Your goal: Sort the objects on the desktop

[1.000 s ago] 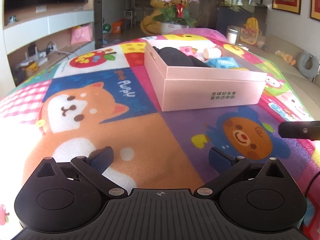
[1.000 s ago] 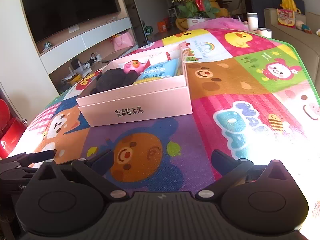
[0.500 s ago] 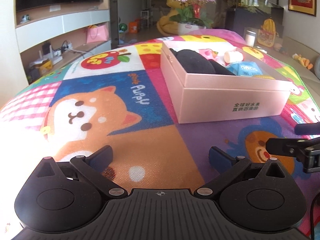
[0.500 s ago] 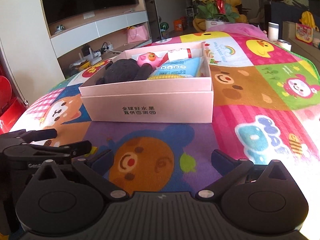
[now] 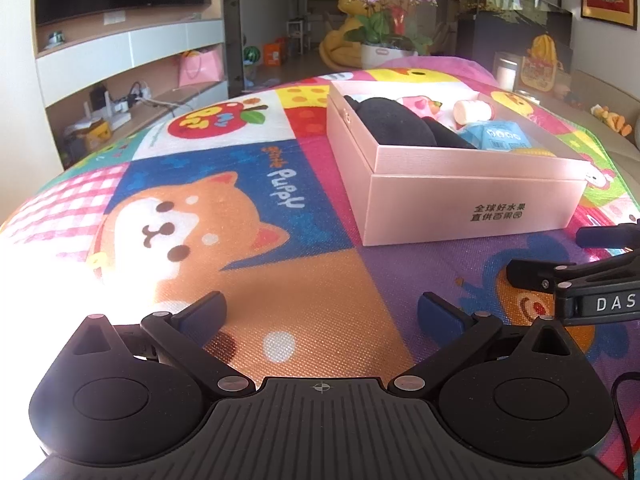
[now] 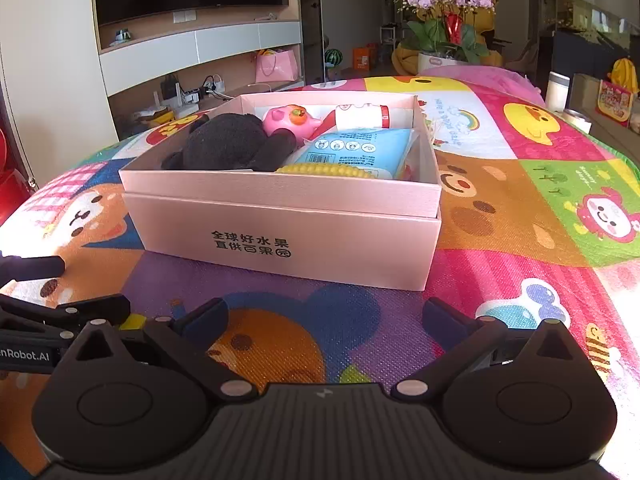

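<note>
A pink cardboard box (image 6: 280, 236) stands on the cartoon play mat (image 6: 520, 208); it also shows in the left wrist view (image 5: 472, 204). Inside lie a black plush toy (image 6: 232, 144), a pink piggy toy (image 6: 288, 120), a white bottle with a red cap (image 6: 360, 117), a blue wipes pack (image 6: 352, 150) and a yellow corn toy (image 6: 324, 170). My right gripper (image 6: 324, 316) is open and empty, just in front of the box. My left gripper (image 5: 320, 312) is open and empty over the mat, left of the box. Each gripper sees the other at its side.
The mat (image 5: 200, 208) covers the whole table. A flower pot with purple orchids (image 6: 444, 32) stands beyond the far edge. A TV wall unit (image 6: 192, 40) is at the back left. A white cup (image 6: 558, 92) stands at the far right.
Both grippers have swung and moved closer together; the box now sits more central in the right view, and each gripper shows more in the other's view. Both stay open.
</note>
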{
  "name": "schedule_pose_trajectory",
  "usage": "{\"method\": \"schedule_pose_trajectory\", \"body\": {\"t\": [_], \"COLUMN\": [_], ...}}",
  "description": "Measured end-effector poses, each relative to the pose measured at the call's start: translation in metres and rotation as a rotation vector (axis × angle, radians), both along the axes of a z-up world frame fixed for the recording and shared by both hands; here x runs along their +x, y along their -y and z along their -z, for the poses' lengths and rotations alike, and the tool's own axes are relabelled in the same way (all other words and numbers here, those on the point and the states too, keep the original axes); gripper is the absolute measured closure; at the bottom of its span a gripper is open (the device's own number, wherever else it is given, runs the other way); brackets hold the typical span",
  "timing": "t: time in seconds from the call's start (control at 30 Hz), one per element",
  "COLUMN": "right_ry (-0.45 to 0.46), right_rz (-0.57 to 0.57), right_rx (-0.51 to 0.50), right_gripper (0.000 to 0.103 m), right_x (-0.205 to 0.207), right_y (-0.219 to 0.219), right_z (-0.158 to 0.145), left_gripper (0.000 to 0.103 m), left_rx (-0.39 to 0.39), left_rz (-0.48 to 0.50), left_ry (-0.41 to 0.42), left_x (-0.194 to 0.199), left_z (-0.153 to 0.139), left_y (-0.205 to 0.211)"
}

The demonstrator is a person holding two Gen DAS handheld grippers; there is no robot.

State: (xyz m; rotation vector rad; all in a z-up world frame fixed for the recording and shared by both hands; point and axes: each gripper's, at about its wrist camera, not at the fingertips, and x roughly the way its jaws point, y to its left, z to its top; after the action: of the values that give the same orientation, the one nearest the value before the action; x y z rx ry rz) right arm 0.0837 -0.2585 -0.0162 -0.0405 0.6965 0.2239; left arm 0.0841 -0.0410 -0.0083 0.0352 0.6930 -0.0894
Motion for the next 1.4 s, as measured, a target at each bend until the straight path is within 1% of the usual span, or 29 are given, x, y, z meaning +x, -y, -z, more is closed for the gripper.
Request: {"method": "schedule_pose_trajectory", "body": {"t": [0.07,0.17,0.27,0.33,1.4], "right_ry": [0.001,0.000,0.001,0.000,0.002], "right_rz": [-0.001,0.000,-0.001,-0.001,-0.002], "right_rx": [-0.033,-0.007,-0.026,-0.015,-0.030], "right_gripper": [0.000,0.000,0.000,0.000,0.000], "right_x": [0.0002,0.0006,0.0008,0.0012,0.0012], "right_y": [-0.0049,-0.0006,-0.0035,-0.0018,-0.0039], "right_z": [0.0005,0.0004,0.0009,0.0008,0.0014], "left_gripper": [0.000,0.000,0.000,0.000,0.000], "left_rx": [0.001,0.002,0.001,0.001,0.002], "left_rz": [0.000,0.000,0.000,0.000,-0.001], "left_ry": [0.000,0.000,0.000,0.000,0.000], "left_x": [0.0002,0.0006,0.0005,0.0007,0.0025], "left_z": [-0.0001,0.0000,-0.0001,0.0001,0.0002], "left_y": [-0.0002,0.0000,0.0000,-0.0001,-0.0011]}}
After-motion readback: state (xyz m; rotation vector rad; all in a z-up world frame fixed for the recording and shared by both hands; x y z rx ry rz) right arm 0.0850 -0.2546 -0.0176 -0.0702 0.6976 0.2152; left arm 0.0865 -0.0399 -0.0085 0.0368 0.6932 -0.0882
